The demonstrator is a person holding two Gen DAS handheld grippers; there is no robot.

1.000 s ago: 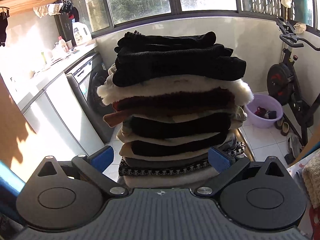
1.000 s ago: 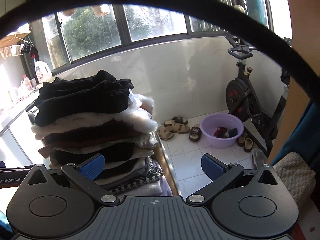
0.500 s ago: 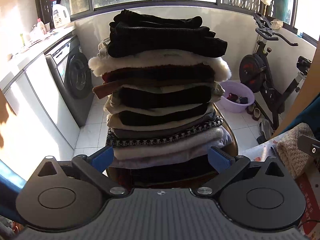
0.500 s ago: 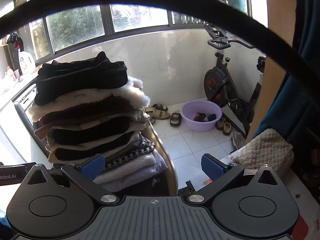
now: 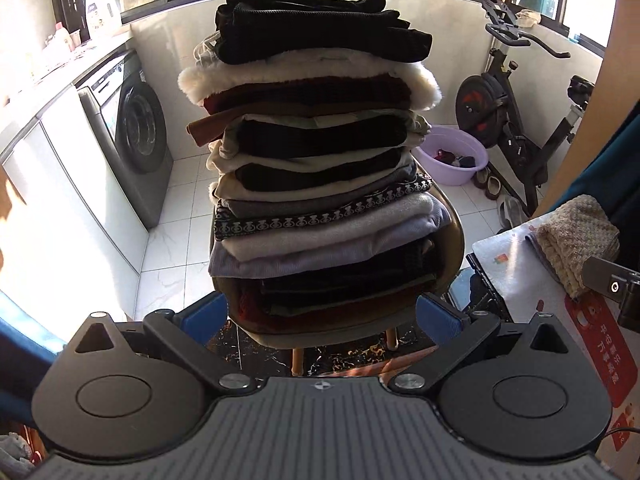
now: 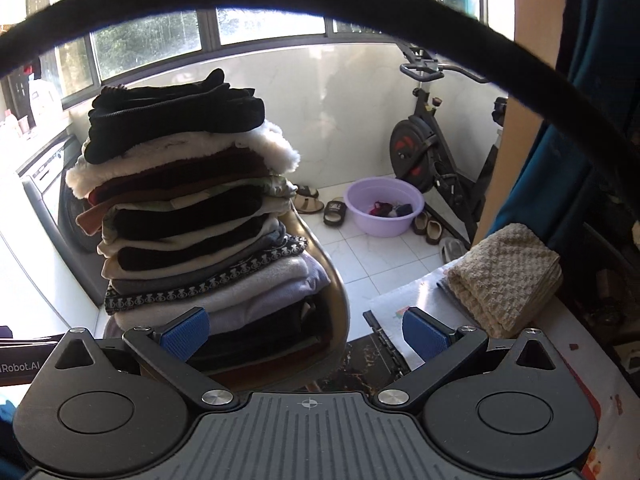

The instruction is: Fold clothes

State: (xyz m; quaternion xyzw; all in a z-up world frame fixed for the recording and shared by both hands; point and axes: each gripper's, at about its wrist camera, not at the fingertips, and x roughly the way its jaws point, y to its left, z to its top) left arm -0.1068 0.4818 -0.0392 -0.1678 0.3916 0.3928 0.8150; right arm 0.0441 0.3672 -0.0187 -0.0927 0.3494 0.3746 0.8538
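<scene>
A tall stack of folded clothes (image 5: 320,152) (image 6: 188,208) rests on a chair (image 5: 452,236) (image 6: 332,280), topped by a black knit garment (image 5: 320,28) over a white fleece one. My left gripper (image 5: 320,318) is open, held back from the chair's front with nothing between its blue pads. My right gripper (image 6: 306,332) is open too, empty, facing the stack's right side. A folded beige towel (image 5: 576,236) (image 6: 504,276) lies on a table (image 5: 516,264) (image 6: 400,308) to the right.
A washing machine (image 5: 136,136) and white cabinets line the left wall. A purple basin (image 5: 456,156) (image 6: 384,208), slippers (image 6: 316,204) and an exercise bike (image 5: 504,112) (image 6: 428,140) stand behind the chair. A dark curved band (image 6: 320,4) crosses the top of the right wrist view.
Both grippers have pulled back and tilted down from the stack; the chair seat, floor and the table with the towel have come into view. Both stay open.
</scene>
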